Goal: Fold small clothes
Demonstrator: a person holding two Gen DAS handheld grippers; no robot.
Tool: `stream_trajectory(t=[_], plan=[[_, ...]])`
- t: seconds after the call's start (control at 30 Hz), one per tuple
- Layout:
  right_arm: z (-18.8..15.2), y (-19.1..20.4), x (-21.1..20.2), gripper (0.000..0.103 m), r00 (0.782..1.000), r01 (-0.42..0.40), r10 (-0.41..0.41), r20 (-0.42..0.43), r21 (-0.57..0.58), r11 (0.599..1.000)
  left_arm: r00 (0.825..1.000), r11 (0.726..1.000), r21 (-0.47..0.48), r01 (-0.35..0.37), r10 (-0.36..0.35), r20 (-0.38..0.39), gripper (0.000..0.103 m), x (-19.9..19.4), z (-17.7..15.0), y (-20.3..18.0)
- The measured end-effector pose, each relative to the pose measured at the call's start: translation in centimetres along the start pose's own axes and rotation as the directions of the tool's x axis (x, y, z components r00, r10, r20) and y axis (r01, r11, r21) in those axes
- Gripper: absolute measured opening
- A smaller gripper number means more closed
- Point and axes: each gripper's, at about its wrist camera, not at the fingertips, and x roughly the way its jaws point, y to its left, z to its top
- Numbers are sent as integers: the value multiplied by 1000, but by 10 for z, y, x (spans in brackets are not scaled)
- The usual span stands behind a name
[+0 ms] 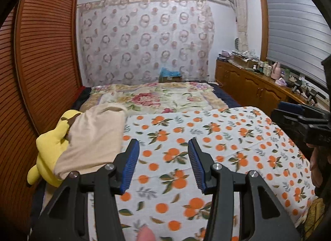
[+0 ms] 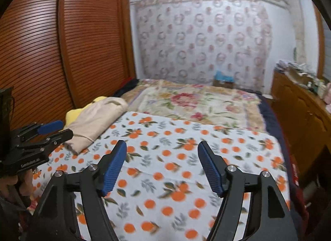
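Note:
A folded beige garment lies at the left edge of the orange-print sheet, on top of a yellow garment. My left gripper is open and empty above the sheet, just right of the beige garment. My right gripper is open and empty over the middle of the sheet. The beige garment and the yellow one lie to its left. The left gripper shows at the left edge of the right wrist view. The right gripper shows at the right edge of the left wrist view.
A floral blanket covers the far half of the bed. A slatted wooden wardrobe stands close on the left. A wooden cabinet with bottles and clutter runs along the right. A patterned curtain hangs behind.

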Motion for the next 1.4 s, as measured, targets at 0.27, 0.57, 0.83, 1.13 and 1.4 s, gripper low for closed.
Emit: stream_trajectory(t=[0.27, 0.57, 0.83, 1.13, 1.4], plan=[[-5, -23, -49, 77, 996, 60, -66, 67, 77, 995, 999, 999, 12, 36, -37, 25, 48, -17, 18, -29], [0, -28, -83, 82, 981, 132, -145, 125, 105, 986, 996, 1000, 2, 23, -23, 84, 49, -45, 43, -36], [0, -28, -91, 82, 968, 178, -194, 159, 108, 978, 992, 1000, -7, 2, -1, 125, 49, -61, 47, -33], [-3, -29, -92, 82, 970, 173, -189, 153, 111, 979, 994, 1000, -15, -13, 15, 112, 50, -59, 43, -30], [-3, -29, -91, 82, 970, 173, -189, 153, 111, 979, 994, 1000, -15, -14, 16, 111, 50, -58, 43, -29]])
